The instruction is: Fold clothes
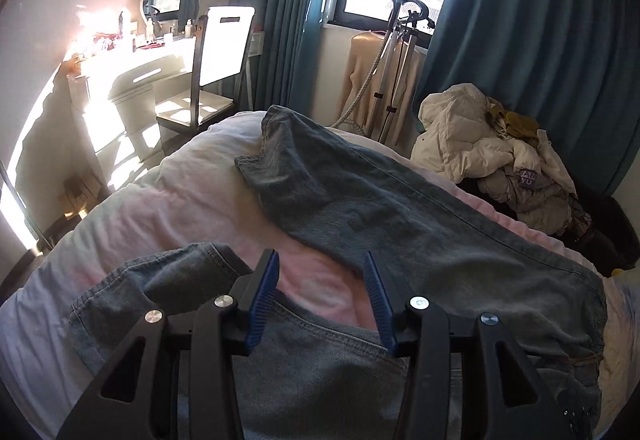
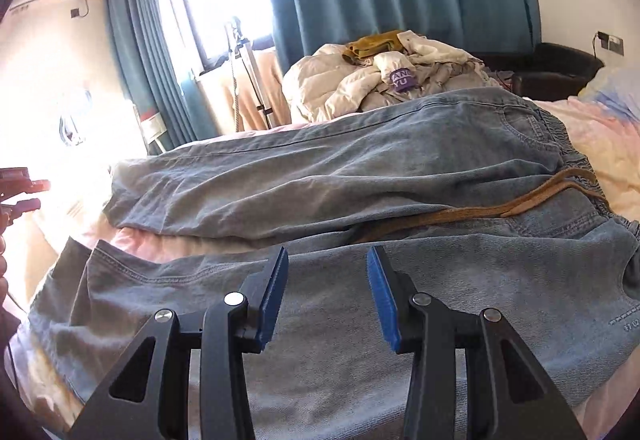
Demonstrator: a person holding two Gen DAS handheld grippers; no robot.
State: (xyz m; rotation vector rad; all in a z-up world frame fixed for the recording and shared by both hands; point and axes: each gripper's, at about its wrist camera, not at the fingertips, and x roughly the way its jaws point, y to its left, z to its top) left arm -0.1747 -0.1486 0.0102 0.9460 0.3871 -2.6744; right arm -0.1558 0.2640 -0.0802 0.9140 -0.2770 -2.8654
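Observation:
A pair of blue-grey jeans [image 2: 320, 168] lies spread across the bed's pale pink duvet [image 1: 192, 200], with its legs apart. The elastic waistband [image 2: 560, 148] is at the right, and a brown belt [image 2: 480, 212] trails from it between the legs. In the left wrist view the far leg [image 1: 380, 208] runs diagonally. The near leg's hem end [image 1: 180, 280] lies under my left gripper [image 1: 322, 260], which is open with only duvet showing between its blue pads. My right gripper [image 2: 328, 256] hovers open above the near leg [image 2: 360, 300], holding nothing.
A heap of cream down jackets and other clothes [image 1: 480, 148] sits at the bed's far side. Behind it stand a garment steamer [image 1: 400, 72], teal curtains [image 1: 540, 40] and a window. A chair [image 1: 216, 72] and a sunlit dressing table [image 1: 132, 72] are at the left.

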